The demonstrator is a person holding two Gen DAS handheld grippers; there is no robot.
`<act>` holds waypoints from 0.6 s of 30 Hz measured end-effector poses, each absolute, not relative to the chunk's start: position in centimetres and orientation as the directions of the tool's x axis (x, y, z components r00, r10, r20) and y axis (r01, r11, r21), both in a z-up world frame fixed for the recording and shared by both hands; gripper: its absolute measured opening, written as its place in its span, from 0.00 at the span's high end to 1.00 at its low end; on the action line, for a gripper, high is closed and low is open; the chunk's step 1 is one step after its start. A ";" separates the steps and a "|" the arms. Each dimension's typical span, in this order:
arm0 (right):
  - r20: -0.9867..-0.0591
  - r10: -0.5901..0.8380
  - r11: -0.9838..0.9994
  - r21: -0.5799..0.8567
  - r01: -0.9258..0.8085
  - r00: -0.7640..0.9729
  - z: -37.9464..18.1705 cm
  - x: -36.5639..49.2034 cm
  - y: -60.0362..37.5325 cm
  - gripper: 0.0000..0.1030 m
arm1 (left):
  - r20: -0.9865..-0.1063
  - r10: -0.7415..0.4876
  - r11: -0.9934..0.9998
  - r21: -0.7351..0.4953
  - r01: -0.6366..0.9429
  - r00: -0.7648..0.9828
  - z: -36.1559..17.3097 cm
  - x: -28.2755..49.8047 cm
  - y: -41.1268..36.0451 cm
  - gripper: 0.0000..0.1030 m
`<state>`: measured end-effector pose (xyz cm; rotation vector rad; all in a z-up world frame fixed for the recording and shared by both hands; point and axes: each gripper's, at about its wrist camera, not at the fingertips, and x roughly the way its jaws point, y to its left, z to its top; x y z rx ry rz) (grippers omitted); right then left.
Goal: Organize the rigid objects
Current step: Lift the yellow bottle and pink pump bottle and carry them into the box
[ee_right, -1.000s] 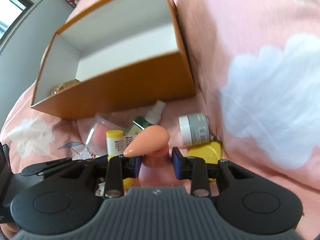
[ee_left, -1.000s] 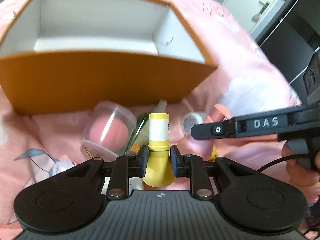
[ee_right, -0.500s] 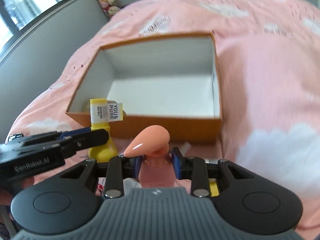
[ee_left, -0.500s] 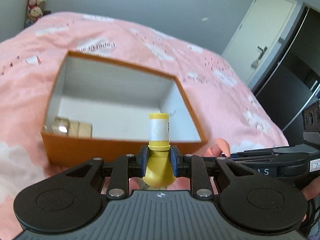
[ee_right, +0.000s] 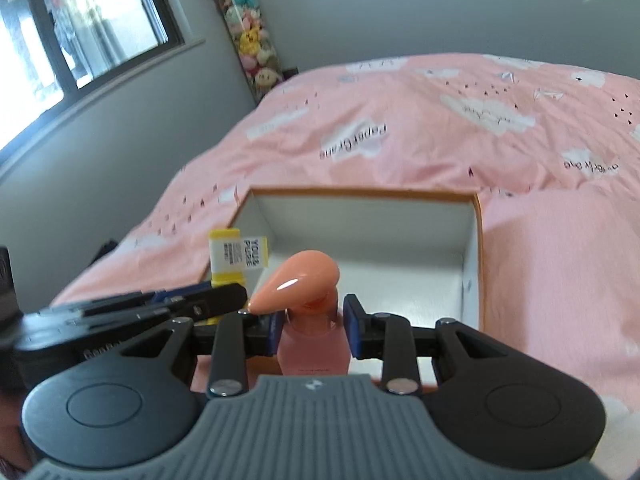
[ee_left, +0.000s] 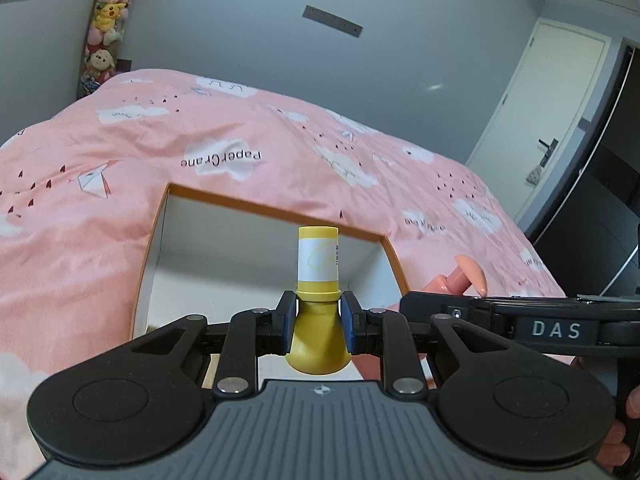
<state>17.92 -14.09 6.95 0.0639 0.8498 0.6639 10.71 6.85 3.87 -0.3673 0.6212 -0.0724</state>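
Change since the earlier frames: both grippers have risen from the clutter in front of the box and now hang above its near edge, each carrying its item; the jar, spray bottle and other loose pieces that lay before the box a second ago are out of both views.

Item 1. Left gripper (ee_left: 318,322): jaws pressed against the neck of a yellow bottle (ee_left: 318,276), just under its collar. The bottle stands upright between the blue pads (ee_left: 289,322), its white label and yellow cap above them, its rounded yellow body below. In the right wrist view the same bottle (ee_right: 239,256) shows its printed label at the left, near the box's left wall.

Item 2. Right gripper (ee_right: 312,330): jaws pinching a pink pump bottle (ee_right: 313,346) at its shoulders. The peach pump head (ee_right: 298,286) points left toward the left gripper's finger. In the left wrist view only the pump head (ee_left: 468,274) shows, above the right gripper's black arm marked DAS.

Item 3. Orange box (ee_right: 478,264): open top, white inside, lying on the bed. Both held bottles sit over its near side; its floor is largely hidden behind them.

Item 4. Pink bedspread (ee_left: 240,148): cloud and paper-crane print, under and around the box.

Item 5. Background: grey wall, hanging column of plush toys (ee_right: 250,46), window (ee_right: 80,24) at left, white door (ee_left: 552,112) at right.
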 end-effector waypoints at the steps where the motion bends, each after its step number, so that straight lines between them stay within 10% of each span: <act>1: -0.670 0.566 0.801 0.309 -0.513 0.479 7.1 18.4 -13.8 0.70 | -0.555 -0.170 0.934 -0.354 -0.046 0.814 3.8 11.1 6.9 0.74; 18: -0.792 0.476 0.865 0.346 -0.363 0.381 -1.5 23.8 -11.5 0.70 | -0.698 -0.132 0.955 -0.280 -0.098 0.704 -3.5 16.0 6.8 0.74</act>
